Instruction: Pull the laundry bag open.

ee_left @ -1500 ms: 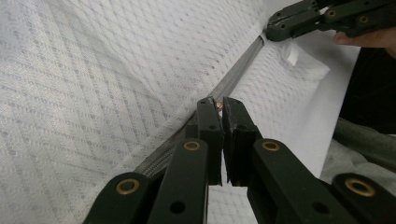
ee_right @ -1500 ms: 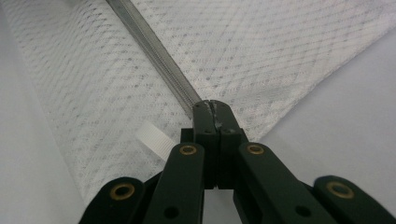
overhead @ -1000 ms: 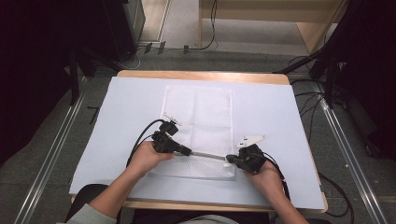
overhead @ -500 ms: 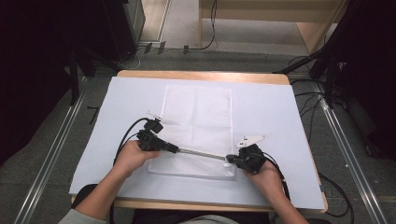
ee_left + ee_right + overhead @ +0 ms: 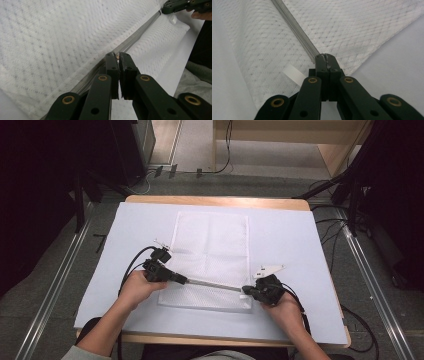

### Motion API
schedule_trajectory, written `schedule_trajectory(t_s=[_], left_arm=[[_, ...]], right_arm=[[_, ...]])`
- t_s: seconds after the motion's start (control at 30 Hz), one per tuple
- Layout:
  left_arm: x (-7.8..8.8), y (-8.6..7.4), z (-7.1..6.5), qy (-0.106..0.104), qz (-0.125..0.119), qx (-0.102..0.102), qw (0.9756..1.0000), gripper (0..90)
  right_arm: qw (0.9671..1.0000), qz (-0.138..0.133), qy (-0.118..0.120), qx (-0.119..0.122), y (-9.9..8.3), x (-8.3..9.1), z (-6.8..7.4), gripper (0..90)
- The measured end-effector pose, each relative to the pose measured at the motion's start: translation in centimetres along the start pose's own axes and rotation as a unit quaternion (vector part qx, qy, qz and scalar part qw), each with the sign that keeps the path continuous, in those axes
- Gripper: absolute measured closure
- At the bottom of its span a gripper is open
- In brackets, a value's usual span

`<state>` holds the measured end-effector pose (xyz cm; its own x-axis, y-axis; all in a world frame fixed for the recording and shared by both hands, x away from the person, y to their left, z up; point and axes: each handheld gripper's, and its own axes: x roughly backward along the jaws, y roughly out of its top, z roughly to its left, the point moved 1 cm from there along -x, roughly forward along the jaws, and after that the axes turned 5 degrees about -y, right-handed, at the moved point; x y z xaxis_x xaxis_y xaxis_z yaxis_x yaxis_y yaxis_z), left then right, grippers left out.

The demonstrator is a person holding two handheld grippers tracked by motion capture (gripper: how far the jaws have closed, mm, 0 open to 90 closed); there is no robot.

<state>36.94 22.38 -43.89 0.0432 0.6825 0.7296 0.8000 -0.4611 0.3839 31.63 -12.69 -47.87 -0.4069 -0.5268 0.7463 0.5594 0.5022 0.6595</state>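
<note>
- Two grippers work on one white mesh zipper bag [image 5: 210,255], which lies flat near the middle of a pale sheet [image 5: 300,240] covering the wooden table [image 5: 215,201].
- The bag's grey zipper [image 5: 212,284] runs across its near end, between the two grippers.
- The left gripper [image 5: 184,280] sits at the bag's near left part, jaws pressed together on the zipper. In the left gripper view a small coppery piece shows between the tips [image 5: 117,57]; it may be the slider or pull, but it is too hidden by the pads to name.
- Behind the left jaws the zipper [image 5: 135,41] looks parted along part of its length, though blur makes it hard to be sure.
- The right gripper [image 5: 246,292] is at the bag's near right corner, jaws pinched on the zipper's end [image 5: 325,57]; how much fabric is caught is hidden between the pads.
- A short white ribbed tab [image 5: 293,73] sticks out of the bag just beside the right jaws.
- The person's left hand [image 5: 135,287] and right hand [image 5: 285,307] cover the gripper bodies; the forearms are cut off at the bottom edge of the high view.
- The mesh weave is not readable from above.
</note>
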Motion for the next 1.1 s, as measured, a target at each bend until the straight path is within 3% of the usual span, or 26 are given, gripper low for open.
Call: schedule_trajectory(t_s=[0.17,0.37,0.4,0.57,0.8,0.87,1.1], left_arm=[[0.8,-0.5,0.6,-0.01,-0.004,0.007,0.9999,88.0],[0.9,-0.7,0.8,-0.006,-0.003,0.013,0.9999,88.0],[1.1,-0.8,0.9,0.004,-0.002,0.011,0.9999,88.0],[2.2,-1.5,1.7,-0.005,-0.016,0.029,0.9994,88.0],[2.5,-1.8,1.8,-0.002,-0.017,0.033,0.9993,88.0],[2.8,-2.0,1.9,0.014,-0.016,0.033,0.9992,88.0],[4.9,-3.4,3.6,0.033,-0.037,0.061,0.9969,88.0]], right_arm=[[1.0,0.0,0.001,0.001,0.0,0.0,0.0,90.0],[1.0,0.001,0.002,0.004,0.1,0.0,0.0,90.0],[1.0,0.002,0.002,0.003,0.1,0.0,0.0,90.0],[1.0,0.002,0.001,0.002,0.1,0.0,0.0,90.0],[1.0,0.004,0.004,0.003,0.1,0.0,-0.1,90.0],[1.0,0.004,0.005,0.005,0.2,-0.1,-0.1,90.0],[0.9999,0.005,0.007,0.006,0.2,-0.1,-0.2,90.0]])
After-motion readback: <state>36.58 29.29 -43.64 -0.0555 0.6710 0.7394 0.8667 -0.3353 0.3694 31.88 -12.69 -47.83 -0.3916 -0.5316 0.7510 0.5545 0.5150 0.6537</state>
